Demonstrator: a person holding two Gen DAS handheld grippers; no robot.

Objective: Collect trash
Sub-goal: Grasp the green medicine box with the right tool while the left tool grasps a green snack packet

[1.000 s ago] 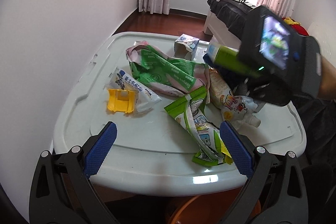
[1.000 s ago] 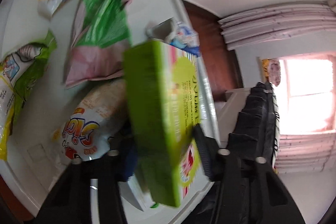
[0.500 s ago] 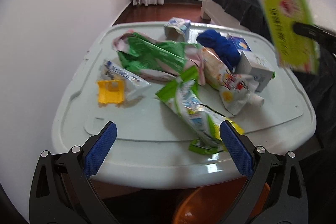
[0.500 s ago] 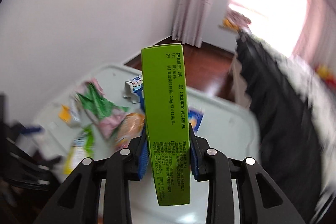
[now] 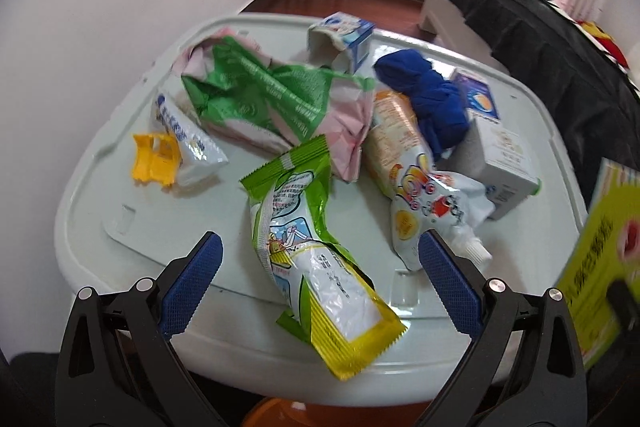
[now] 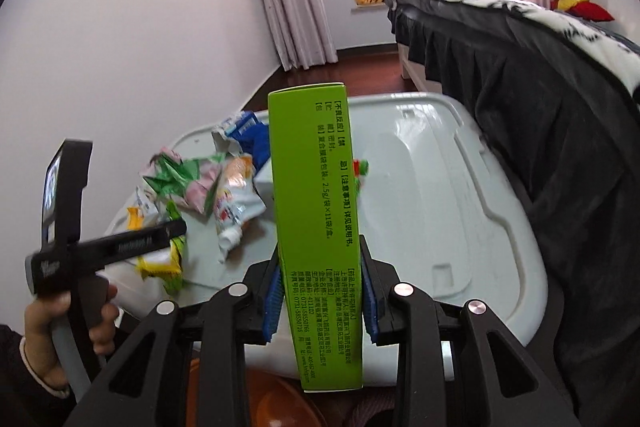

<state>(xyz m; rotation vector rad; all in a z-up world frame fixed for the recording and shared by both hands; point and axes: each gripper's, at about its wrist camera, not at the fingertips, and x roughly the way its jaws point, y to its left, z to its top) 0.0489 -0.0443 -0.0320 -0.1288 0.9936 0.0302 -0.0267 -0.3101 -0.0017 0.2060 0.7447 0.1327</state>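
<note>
Lowered since half a second ago, the green box (image 6: 316, 227) sits clamped upright in the right gripper (image 6: 320, 291), off the table's near right edge.

Left gripper (image 5: 320, 279) hangs wide open over a green-and-yellow wrapper (image 5: 316, 267) on the white table (image 5: 532, 131). Only the left view shows the blue cloth (image 5: 428, 95); only the right shows the hand (image 6: 60, 331) holding the left tool.

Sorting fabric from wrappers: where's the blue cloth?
Left wrist view: blue cloth lies far right on the white lid, between orange pouch and white box.
</note>
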